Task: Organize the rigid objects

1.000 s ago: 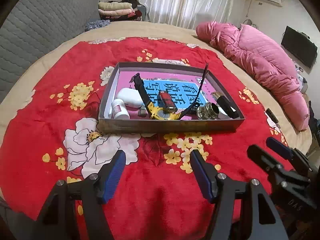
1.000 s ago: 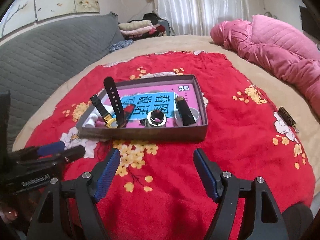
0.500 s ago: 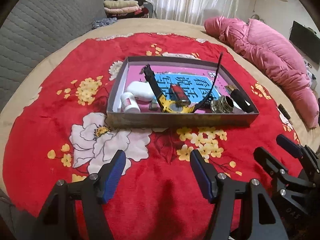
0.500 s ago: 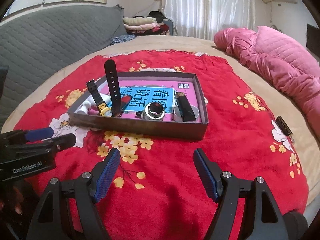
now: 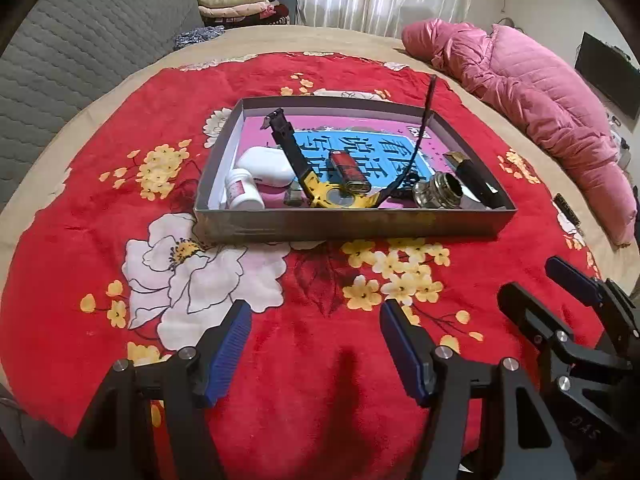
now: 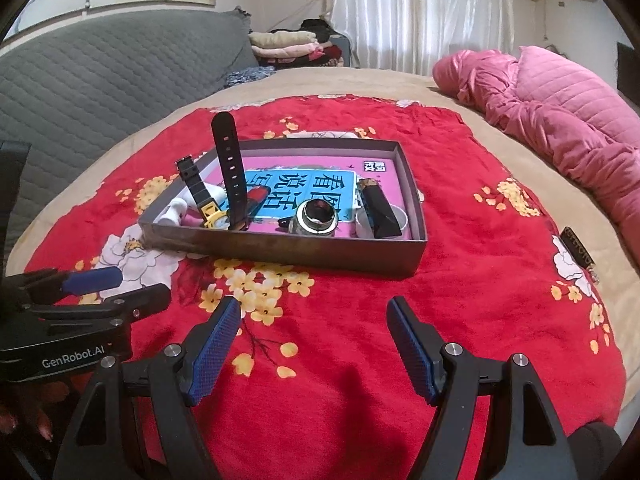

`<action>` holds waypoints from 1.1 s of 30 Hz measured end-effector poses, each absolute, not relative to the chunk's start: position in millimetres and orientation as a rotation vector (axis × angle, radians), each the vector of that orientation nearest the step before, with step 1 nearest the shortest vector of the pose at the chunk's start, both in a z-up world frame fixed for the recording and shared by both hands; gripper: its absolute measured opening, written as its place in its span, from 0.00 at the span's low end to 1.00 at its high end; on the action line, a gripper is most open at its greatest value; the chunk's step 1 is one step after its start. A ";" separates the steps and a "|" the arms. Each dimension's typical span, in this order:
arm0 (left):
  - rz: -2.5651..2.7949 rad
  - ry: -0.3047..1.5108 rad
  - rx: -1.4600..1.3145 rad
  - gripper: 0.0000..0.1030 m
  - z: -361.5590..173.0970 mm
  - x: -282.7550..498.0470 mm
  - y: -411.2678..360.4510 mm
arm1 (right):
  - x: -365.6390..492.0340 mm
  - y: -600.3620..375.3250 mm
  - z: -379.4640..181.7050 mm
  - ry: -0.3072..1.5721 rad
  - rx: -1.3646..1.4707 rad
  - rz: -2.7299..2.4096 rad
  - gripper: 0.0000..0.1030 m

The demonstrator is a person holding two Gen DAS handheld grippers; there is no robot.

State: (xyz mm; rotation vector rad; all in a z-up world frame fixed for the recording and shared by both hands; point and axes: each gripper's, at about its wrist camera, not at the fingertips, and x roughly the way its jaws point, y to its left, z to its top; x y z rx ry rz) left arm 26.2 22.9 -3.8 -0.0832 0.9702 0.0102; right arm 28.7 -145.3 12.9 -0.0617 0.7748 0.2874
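Note:
A shallow grey box [image 5: 352, 224] [image 6: 288, 246] sits on a red flowered blanket [image 5: 304, 360]. Inside lie a yellow watch [image 5: 338, 199] [image 6: 212, 210] with black straps sticking up, a white case [image 5: 266, 166], a small white bottle [image 5: 242, 194], a red lighter [image 5: 348, 168], a round metal jar [image 5: 438, 190] [image 6: 316, 218] and a black bar [image 5: 474, 180] [image 6: 378, 210]. My left gripper [image 5: 316, 350] is open over the blanket, short of the box, nothing between its fingers. My right gripper [image 6: 314, 346] is open too, beside it and equally short of the box.
The blanket covers a round bed with a grey padded headboard [image 6: 100, 76] on the left. A pink quilted coat [image 5: 532, 92] lies at the right. A small dark comb-like item [image 6: 578, 248] rests near the blanket's right edge. Folded clothes [image 6: 288, 46] sit at the back.
Both views have tipped up slightly, so the box sits a little lower in frame. Both grippers stay open and the box's contents have not moved.

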 end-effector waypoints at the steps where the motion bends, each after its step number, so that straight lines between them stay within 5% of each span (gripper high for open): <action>1: 0.018 0.974 -0.074 0.64 -4.4 27.1 23.1 | 29.0 -145.0 12.1 0.777 -0.063 0.286 0.74; 33: 0.036 1.000 -0.054 0.64 -11.9 31.4 22.4 | 33.0 -146.5 2.9 0.805 -0.056 0.275 0.74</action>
